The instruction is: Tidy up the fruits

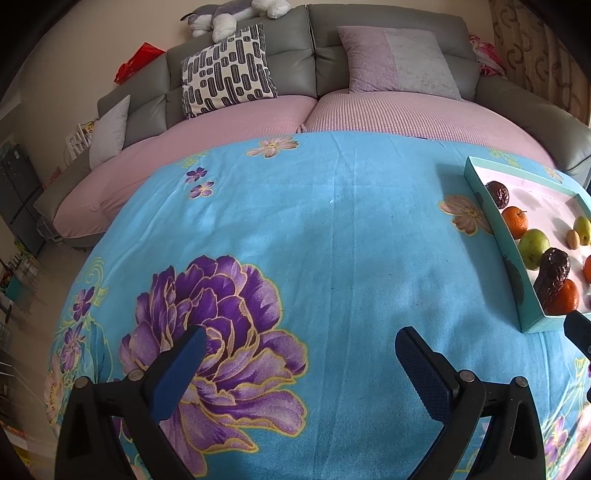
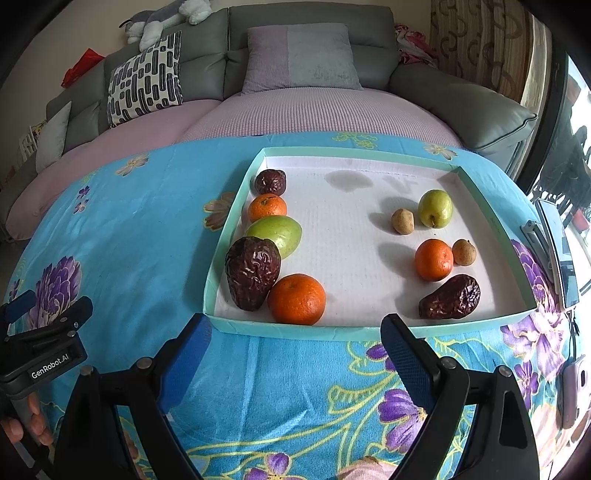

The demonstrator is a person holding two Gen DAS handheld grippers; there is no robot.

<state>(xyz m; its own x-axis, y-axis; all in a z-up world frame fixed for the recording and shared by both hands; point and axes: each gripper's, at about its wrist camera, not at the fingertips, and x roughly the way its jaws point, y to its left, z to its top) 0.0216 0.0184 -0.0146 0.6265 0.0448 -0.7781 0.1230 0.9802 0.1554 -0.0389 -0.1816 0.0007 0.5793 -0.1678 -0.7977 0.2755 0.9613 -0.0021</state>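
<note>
Shallow teal tray [image 2: 221,275] with white floor on the blue floral cloth [image 2: 140,236] covering the desk, grey sofa [image 2: 306,22] behind at 12 o'clock. Left column of fruit along the tray's 9 o'clock wall, far to near: small wrinkled dark date [image 2: 270,182], small orange [image 2: 267,207] touching it, green pear-like fruit [image 2: 276,232] lying on its side, large wrinkled dark date [image 2: 252,272] overlapping the green fruit's near end, large orange [image 2: 296,299] touching that date at the tray's 7 o'clock corner. Looser group toward 3 o'clock: upright green fruit [image 2: 435,208], small tan fruit [image 2: 402,221] just beside it, orange [image 2: 433,259] nearer, second tan fruit [image 2: 464,252] touching that orange, dark date [image 2: 450,297] lying tilted near the front wall at 5 o'clock. Right hand-held gripper [image 2: 295,349] just in front of the tray's near wall, blue pads spread wide, nothing between them. Left hand-held gripper [image 1: 299,365] over bare cloth well left of the tray [image 1: 509,258], likewise spread wide and empty, above a large purple flower print [image 1: 221,306]. In the right wrist view, left device at 8 o'clock, gripped by fingers [image 2: 35,424] at the lower edge. Patterned cushion [image 2: 146,79] and lilac cushion [image 2: 299,57] on the sofa, plush toy [image 2: 162,16] on its backrest.
</note>
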